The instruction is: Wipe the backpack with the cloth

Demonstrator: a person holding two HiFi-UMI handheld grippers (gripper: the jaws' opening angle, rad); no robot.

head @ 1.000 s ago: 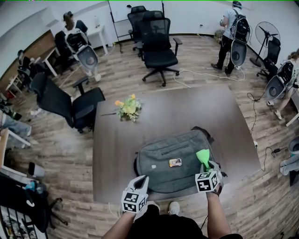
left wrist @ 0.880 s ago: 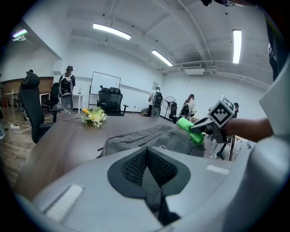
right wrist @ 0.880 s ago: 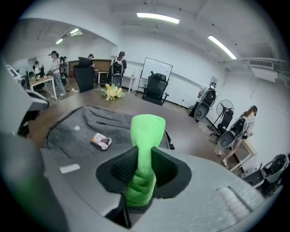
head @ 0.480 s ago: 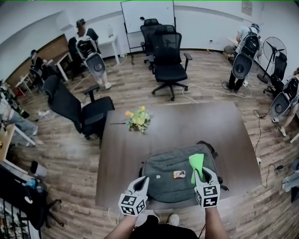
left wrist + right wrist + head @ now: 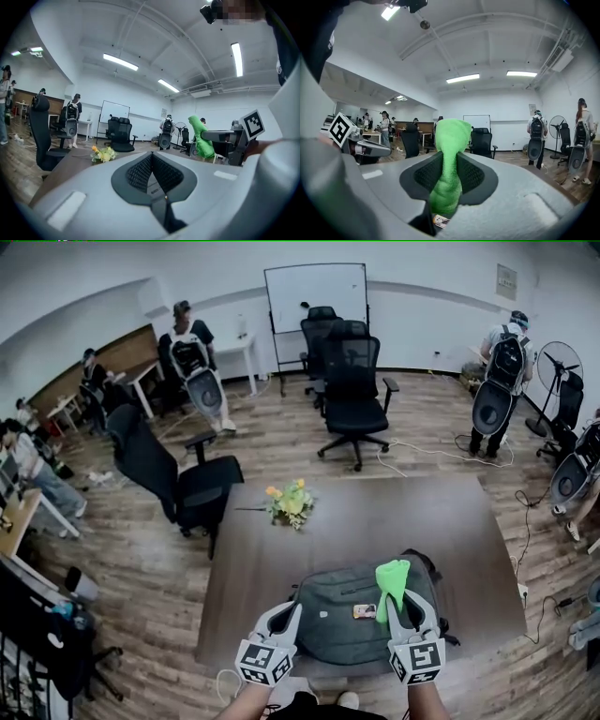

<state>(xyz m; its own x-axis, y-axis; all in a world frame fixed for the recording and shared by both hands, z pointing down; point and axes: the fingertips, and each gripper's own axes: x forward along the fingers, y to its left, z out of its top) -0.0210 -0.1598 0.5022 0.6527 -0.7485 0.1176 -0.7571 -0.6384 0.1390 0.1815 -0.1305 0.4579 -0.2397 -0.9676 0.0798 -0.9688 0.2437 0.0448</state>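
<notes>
Your right gripper [image 5: 401,607] pinched the bright green cloth [image 5: 392,576] upright over the grey fabric backpack [image 5: 330,613] on the brown counter [image 5: 394,512]. Your left gripper [image 5: 284,615] was pressed together, empty, beside the backpack.

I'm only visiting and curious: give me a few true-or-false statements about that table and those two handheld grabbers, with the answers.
1. The right gripper is clamped on a green cloth. True.
2. The left gripper holds a sponge. False: its jaws are together with nothing between them.
3. The backpack lies on the floor. False: it lies on the table.
4. Flowers lie on the table beyond the backpack. True.
</notes>
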